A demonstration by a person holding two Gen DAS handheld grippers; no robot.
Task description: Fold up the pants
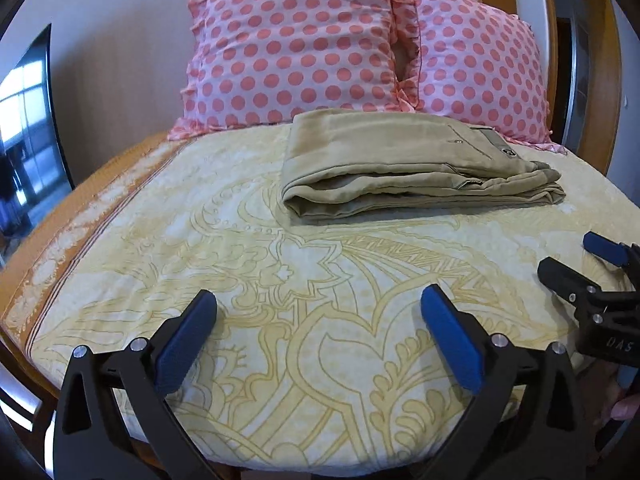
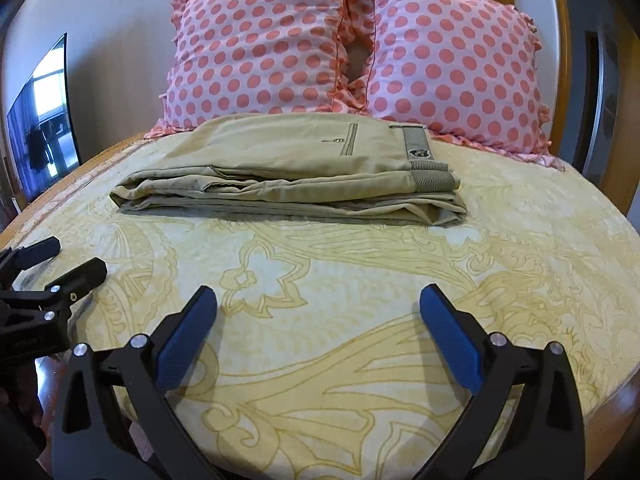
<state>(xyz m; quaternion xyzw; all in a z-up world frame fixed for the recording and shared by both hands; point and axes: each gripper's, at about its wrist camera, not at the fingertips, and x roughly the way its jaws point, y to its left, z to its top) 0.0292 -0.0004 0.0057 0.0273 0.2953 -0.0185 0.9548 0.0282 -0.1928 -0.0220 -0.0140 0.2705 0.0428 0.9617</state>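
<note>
left black two-finger gripper with blue pads stands wide, nothing between its fingers, hovering over the near part of the bed. right black two-finger gripper with blue pads is equally wide and empty, also over the near part. each shows at the edge of the other's view — right one at the far right of the left wrist view, left one at the far left of the right wrist view; both look parted there too.

folded khaki cotton pants lie as a flat rectangular stack on the cream bedsheet with yellow floral pattern, toward the head of the bed, well apart from both grippers. waistband end with a small dark label lies to the right, folded edge to the left. layers roughly aligned; lower layers stick out a little along the near edge and at the right corner.

far edge of the stack is just beside two pink pillows with coral polka dots and ruffled trim, propped upright; contact cannot be told.

open sheet runs between grippers and pants. orange border strip marks the left side of the sheet. dark screen on the wall, left.
</note>
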